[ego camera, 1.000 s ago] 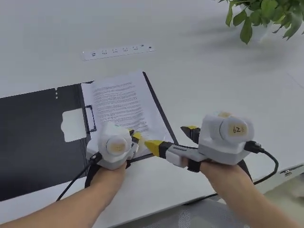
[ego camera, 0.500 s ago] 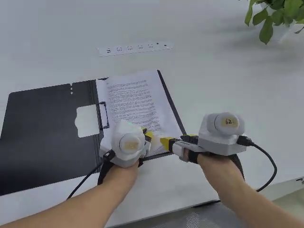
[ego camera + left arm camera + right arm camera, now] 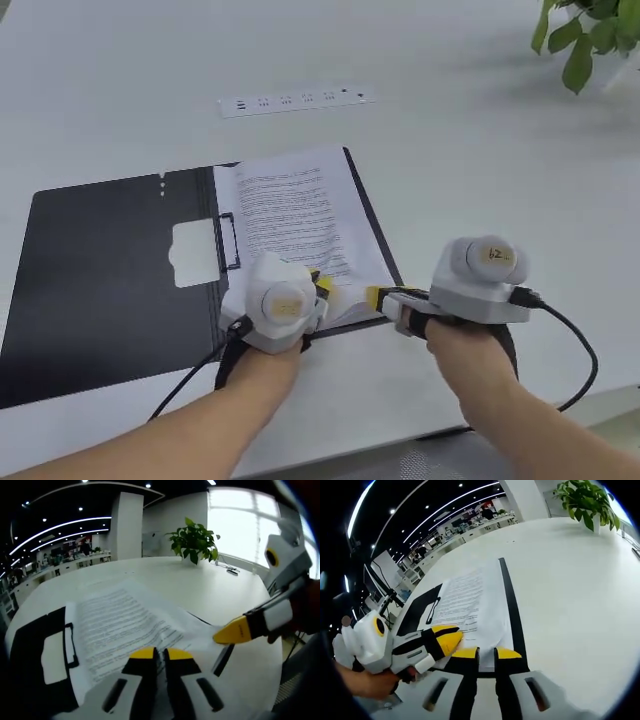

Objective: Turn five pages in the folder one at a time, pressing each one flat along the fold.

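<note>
The black folder [image 3: 100,270] lies open on the white table, with a stack of printed pages [image 3: 290,210] on its right half. My left gripper [image 3: 320,287] is shut, its yellow tips resting on the lower part of the top page [image 3: 120,620]. My right gripper [image 3: 375,297] sits at the page's lower right corner, and its jaws look shut on that corner [image 3: 485,662]. The paper bulges slightly between the two grippers. In the left gripper view the right gripper [image 3: 232,631] touches the page's edge. In the right gripper view the left gripper [image 3: 447,637] lies across the page [image 3: 470,600].
A white power strip [image 3: 295,99] lies beyond the folder. A potted plant [image 3: 590,30] stands at the far right. Black cables trail from both grippers toward the table's near edge [image 3: 360,440]. Bare white table lies to the right of the folder.
My right gripper went from open to shut and moved left to the page's lower right corner. The left gripper stayed on the page. The head camera shifted.
</note>
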Action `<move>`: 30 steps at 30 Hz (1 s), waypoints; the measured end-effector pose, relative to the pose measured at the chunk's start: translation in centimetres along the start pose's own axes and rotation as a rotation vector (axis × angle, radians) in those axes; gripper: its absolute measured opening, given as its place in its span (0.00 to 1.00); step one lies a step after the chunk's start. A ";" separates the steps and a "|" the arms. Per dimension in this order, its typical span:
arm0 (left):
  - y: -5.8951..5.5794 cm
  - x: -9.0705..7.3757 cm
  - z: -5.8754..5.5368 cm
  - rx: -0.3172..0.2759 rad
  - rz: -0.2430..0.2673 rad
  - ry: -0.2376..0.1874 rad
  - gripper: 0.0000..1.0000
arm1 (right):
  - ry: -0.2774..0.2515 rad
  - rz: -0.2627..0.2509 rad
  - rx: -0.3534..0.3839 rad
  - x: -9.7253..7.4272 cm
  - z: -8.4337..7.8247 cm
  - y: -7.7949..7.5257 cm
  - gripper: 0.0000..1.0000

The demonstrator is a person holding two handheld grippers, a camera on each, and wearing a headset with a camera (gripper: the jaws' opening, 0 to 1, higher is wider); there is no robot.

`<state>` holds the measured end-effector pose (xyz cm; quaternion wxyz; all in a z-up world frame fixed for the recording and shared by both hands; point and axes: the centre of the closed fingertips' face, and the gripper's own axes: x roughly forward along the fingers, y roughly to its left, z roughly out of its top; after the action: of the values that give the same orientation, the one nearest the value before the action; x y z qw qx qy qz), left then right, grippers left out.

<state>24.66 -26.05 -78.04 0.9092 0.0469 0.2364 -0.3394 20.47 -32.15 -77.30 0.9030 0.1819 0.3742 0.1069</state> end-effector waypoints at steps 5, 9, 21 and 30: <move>0.0 0.0 0.0 -0.003 0.000 0.000 0.05 | -0.004 -0.012 0.006 -0.1 -0.1 -0.4 0.00; 0.0 -0.1 0.0 -0.011 0.000 0.001 0.05 | -0.015 -0.011 0.006 -0.2 -0.1 -0.1 0.00; -0.1 -0.7 0.3 -0.075 -0.041 0.010 0.12 | -0.062 0.025 0.025 -0.7 1.2 0.8 0.00; 1.2 -3.6 1.8 -0.086 -0.041 -0.016 0.17 | -0.134 0.094 0.058 -2.2 2.9 3.4 0.00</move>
<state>23.76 -23.39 -74.87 0.9051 0.0003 0.2445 -0.3479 20.84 -30.45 -72.64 0.9143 0.2321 0.3069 0.1261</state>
